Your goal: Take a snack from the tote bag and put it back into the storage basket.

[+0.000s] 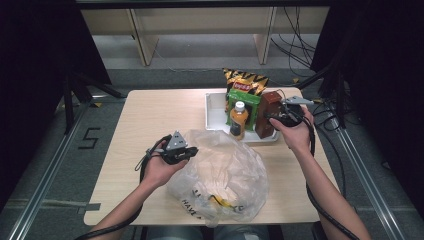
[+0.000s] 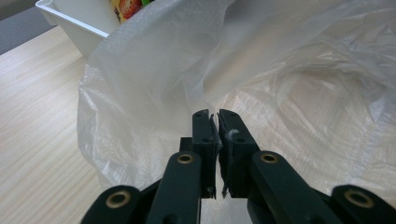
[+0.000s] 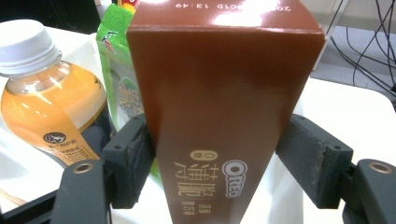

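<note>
Nearest the person, a clear plastic bag (image 1: 220,175) lies on the table (image 1: 150,115), its mouth turned toward the far side; something yellow sits low inside it, though through the crinkled film I cannot tell what it is. The left gripper (image 1: 192,151) pinches the bag's rim, its jaws clamped tight on a fold of the film, as the left gripper view shows (image 2: 217,135). Farther off, at the table's far right, stands a white tray (image 1: 212,112). In it are an orange drink bottle (image 1: 238,120) with a white cap, a green pouch (image 1: 247,100) just behind it, and a brown Oreo box (image 1: 267,112) upright at the right end. The right gripper (image 1: 270,118) grasps that box, one pad on each side (image 3: 212,154), still within the tray. A striped yellow snack bag (image 1: 245,80) rises at the tray's back edge.
</note>
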`<act>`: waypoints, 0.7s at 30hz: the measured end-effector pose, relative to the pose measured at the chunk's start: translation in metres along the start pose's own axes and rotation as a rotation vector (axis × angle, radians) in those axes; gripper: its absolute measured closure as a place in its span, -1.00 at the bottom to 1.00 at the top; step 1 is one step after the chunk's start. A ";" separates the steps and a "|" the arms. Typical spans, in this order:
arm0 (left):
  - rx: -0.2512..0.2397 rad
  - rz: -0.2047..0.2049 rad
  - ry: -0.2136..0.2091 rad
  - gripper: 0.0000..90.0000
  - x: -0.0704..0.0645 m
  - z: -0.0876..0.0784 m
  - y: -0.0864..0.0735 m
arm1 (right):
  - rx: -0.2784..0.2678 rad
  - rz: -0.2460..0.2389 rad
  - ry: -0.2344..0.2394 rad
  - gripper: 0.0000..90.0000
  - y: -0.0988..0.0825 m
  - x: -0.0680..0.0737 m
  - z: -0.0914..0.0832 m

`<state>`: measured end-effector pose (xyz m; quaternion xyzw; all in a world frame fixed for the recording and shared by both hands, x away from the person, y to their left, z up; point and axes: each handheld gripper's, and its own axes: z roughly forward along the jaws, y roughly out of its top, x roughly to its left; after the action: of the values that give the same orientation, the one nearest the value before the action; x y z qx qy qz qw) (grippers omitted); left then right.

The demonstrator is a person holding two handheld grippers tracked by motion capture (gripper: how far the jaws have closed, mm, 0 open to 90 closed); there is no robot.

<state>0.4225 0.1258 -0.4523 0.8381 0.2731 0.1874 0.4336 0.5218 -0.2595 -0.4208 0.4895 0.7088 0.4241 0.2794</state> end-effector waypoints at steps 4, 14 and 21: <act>0.002 -0.001 0.000 0.88 0.000 0.000 0.000 | -0.015 0.029 -0.004 -0.31 -0.001 0.003 0.001; 0.003 0.000 -0.005 0.87 0.001 0.000 0.000 | -0.008 -0.014 0.007 -0.18 -0.002 0.002 0.002; 0.000 0.000 0.002 0.86 0.000 0.000 0.000 | 0.008 0.047 -0.012 -0.16 -0.001 0.009 0.000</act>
<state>0.4225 0.1259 -0.4522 0.8380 0.2734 0.1881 0.4331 0.5175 -0.2514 -0.4216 0.5098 0.6970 0.4248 0.2718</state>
